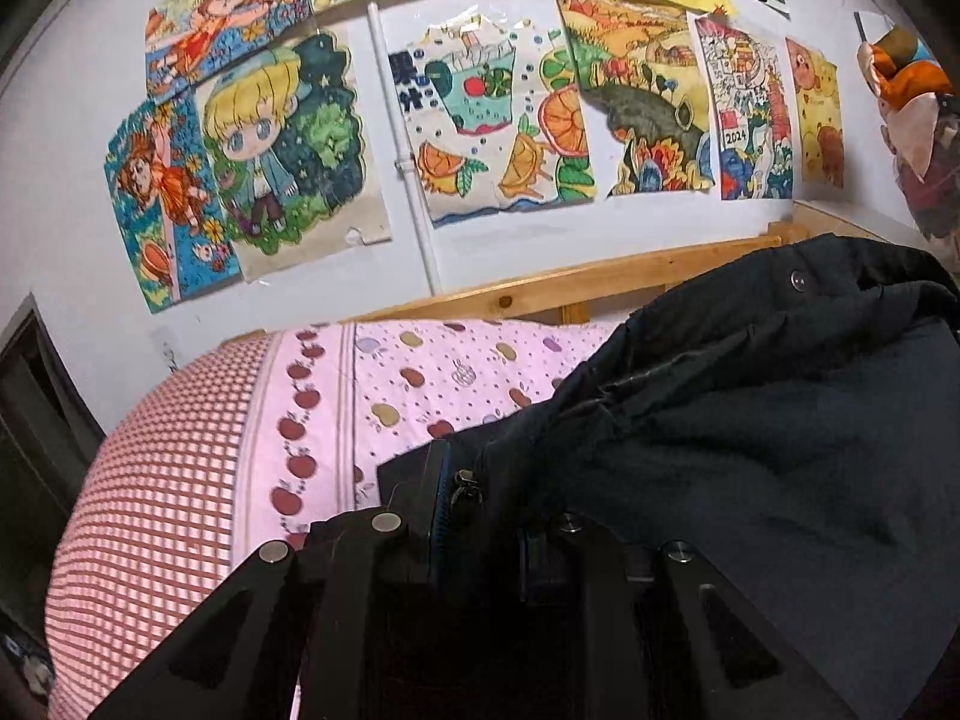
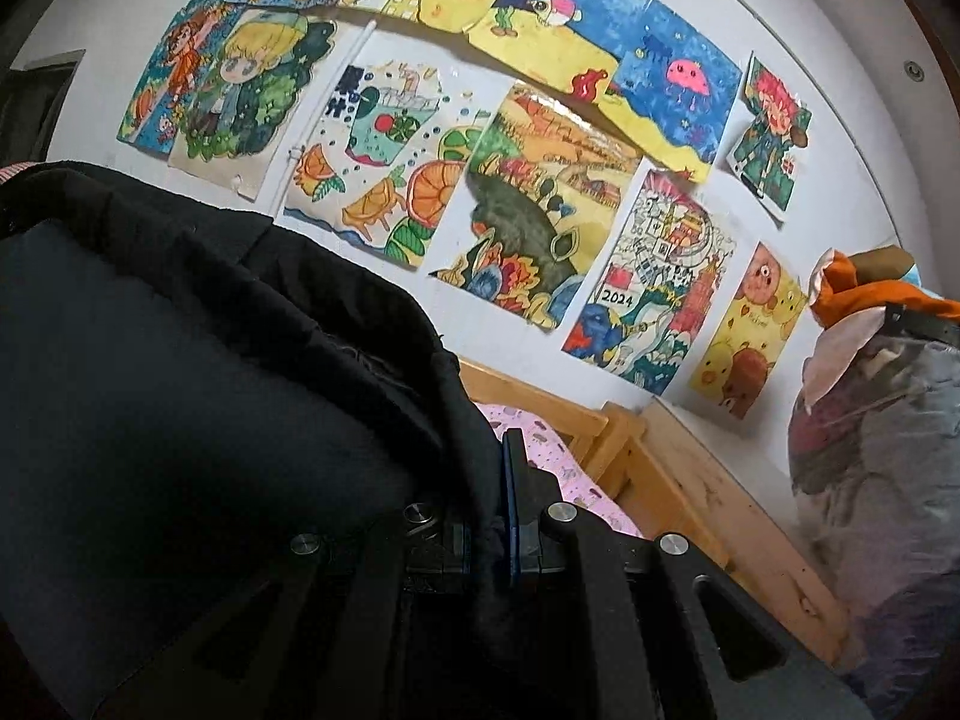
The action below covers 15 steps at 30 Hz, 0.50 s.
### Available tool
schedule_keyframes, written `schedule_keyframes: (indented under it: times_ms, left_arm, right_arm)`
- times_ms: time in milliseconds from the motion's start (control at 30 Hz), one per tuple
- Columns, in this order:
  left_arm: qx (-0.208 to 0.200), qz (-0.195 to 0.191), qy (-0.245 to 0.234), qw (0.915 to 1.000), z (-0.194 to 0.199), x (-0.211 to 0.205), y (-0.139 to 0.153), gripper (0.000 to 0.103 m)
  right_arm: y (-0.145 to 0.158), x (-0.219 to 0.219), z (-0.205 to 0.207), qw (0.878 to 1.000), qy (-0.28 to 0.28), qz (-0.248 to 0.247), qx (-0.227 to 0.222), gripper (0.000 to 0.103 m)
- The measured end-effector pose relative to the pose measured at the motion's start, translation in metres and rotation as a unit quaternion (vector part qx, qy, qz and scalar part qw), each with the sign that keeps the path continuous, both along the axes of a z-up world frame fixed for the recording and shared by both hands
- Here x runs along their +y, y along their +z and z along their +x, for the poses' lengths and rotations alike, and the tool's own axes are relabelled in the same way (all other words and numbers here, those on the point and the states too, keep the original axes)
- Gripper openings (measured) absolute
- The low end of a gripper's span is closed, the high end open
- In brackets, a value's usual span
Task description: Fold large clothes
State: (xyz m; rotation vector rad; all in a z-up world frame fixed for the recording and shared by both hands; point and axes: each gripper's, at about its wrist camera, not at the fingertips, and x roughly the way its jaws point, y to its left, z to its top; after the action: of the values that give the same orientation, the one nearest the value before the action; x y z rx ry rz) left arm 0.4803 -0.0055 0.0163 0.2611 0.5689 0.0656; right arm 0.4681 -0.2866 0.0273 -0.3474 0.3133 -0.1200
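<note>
A large black jacket with a zipper and snap buttons hangs over the pink bed, stretched between both grippers. In the left wrist view my left gripper is shut on the jacket's zipper edge. Only its left finger shows, since cloth covers the other. The same jacket fills the left half of the right wrist view. There my right gripper is shut on a bunched edge of it, beside the blue-padded finger.
The bed has a pink fruit-print sheet and a red-checked cover at its left. A wooden bed frame runs along the wall, which carries several drawings. A stuffed plastic bag stands at the right.
</note>
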Motion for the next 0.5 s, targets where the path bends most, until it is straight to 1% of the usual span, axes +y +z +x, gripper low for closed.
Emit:
schedule_keyframes:
  times_ms: [100,233,300,367,500]
  left_arm:
    - [0.007,-0.008,0.004,0.9999,0.005,0.001,-0.011,0.016]
    - [0.015,-0.008,0.005,0.9998,0.011,0.002,-0.023,0.017]
    - [0.018,-0.004,0.006,0.9998,0.013,0.000,-0.029,0.017]
    - [0.020,-0.001,0.009,0.9998,0.014,-0.001,-0.034,0.019]
    - [0.026,-0.010,0.005,0.9996,0.016,0.000,-0.038,0.020]
  right_arm:
    - [-0.012,0.003,0.008,1.000,-0.005,-0.001,0.011,0.007]
    - [-0.028,0.004,0.017,1.000,-0.009,0.006,0.025,0.008]
    - [-0.033,0.005,0.019,1.000,-0.011,0.005,0.027,0.008]
    - [-0.037,0.006,0.020,1.000,-0.013,0.003,0.026,0.011]
    - [-0.040,0.006,0.019,0.999,-0.014,0.006,0.028,0.013]
